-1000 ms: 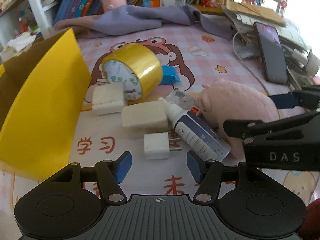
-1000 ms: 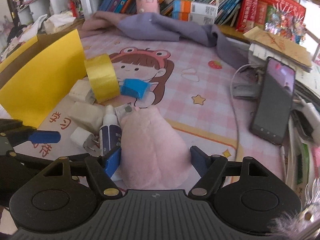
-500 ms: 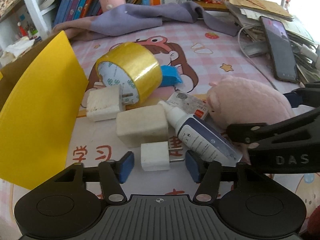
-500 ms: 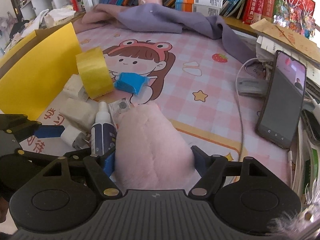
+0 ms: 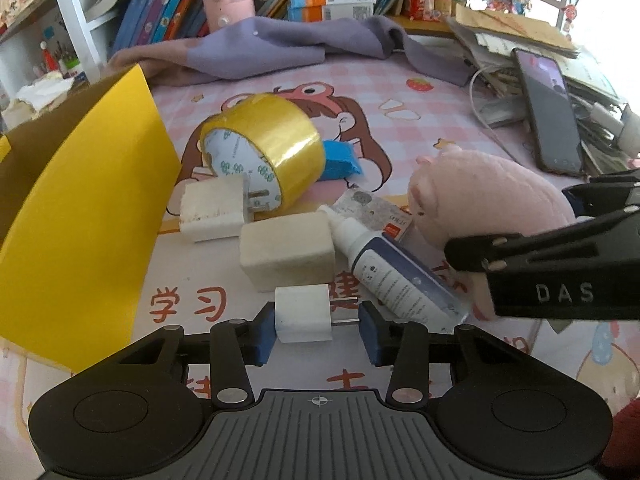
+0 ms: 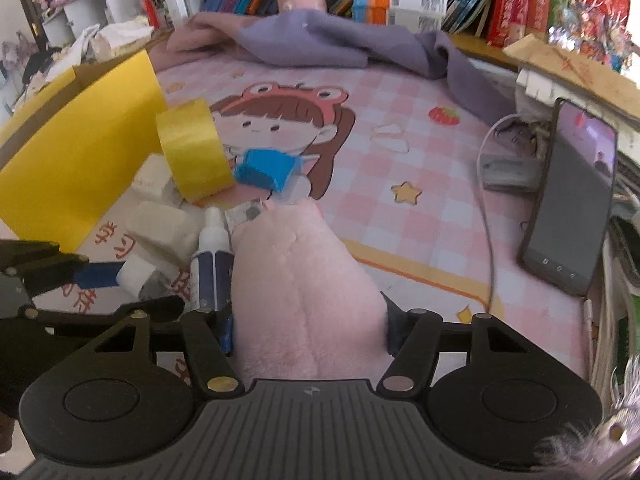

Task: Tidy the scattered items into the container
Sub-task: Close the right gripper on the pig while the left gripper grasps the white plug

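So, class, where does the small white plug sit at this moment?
In the left wrist view the small white plug sits low and centre, between the left gripper's blue pads, just in front of the beige block and left of the dark bottle.

Left gripper (image 5: 316, 330) low over the mat, level, jaws part open around the small plug (image 5: 304, 313); left pad (image 5: 265, 331) touches it, right pad (image 5: 370, 330) just clear of the prongs. Right gripper (image 6: 308, 330) beside it on the right, jaws pressed into both flanks of the plush (image 6: 298, 280), gripping it. Left gripper's tip visible in right view.
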### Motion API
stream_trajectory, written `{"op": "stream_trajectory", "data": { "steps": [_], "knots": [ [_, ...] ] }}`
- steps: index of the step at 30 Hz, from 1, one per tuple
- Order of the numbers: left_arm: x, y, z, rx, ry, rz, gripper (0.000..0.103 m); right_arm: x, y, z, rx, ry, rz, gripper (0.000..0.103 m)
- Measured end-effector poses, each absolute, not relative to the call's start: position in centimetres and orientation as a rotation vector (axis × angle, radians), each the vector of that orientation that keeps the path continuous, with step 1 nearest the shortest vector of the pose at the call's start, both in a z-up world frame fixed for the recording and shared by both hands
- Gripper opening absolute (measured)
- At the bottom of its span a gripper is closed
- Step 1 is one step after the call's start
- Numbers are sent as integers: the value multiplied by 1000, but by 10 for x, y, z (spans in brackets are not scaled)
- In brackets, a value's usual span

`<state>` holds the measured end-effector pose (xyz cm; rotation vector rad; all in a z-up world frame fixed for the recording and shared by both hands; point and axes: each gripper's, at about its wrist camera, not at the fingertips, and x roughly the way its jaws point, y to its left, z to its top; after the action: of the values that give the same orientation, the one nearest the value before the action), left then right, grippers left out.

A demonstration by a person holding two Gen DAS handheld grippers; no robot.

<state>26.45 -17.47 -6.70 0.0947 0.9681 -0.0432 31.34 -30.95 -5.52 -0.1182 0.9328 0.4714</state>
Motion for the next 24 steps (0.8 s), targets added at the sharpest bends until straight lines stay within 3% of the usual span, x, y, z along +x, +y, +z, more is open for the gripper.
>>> {"op": "stream_trajectory", "data": {
  "steps": [24],
  "knots": [
    [201, -142, -34, 139, 802, -227, 42, 237, -286, -18, -84, 809, 294, 61]
  ]
}}
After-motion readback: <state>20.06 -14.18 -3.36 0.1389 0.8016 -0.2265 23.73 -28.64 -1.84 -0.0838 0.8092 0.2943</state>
